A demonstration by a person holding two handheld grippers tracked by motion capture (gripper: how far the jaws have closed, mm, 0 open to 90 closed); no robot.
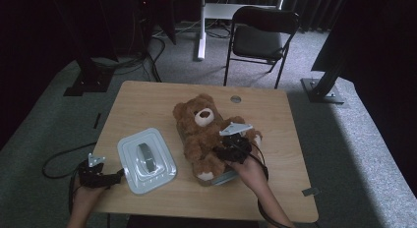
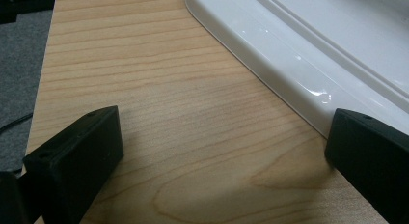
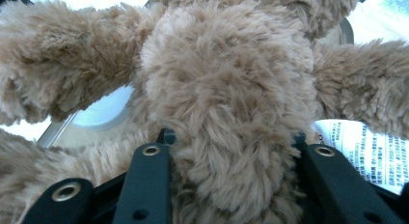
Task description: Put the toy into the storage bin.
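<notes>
A brown teddy bear (image 1: 201, 134) lies on its back in the middle of the wooden table (image 1: 147, 98), partly over a clear container (image 1: 224, 178). My right gripper (image 1: 222, 150) reaches in from the bear's right side. In the right gripper view its jaws (image 3: 231, 151) stand either side of the bear's furry body (image 3: 226, 89), and the fur fills the gap and presses on both. A white lid (image 1: 146, 159) with a grey handle lies to the left. My left gripper (image 1: 115, 176) rests low at the lid's near corner, open, with bare wood between its jaws (image 2: 224, 132) and the lid's rim (image 2: 289, 64) by one fingertip.
A printed white tag (image 3: 361, 147) lies beside the bear's arm. The clear container's rim (image 3: 96, 113) shows under the bear. A round grommet (image 1: 236, 99) sits near the table's far edge. Beyond the table stands a black folding chair (image 1: 260, 36) on grey carpet.
</notes>
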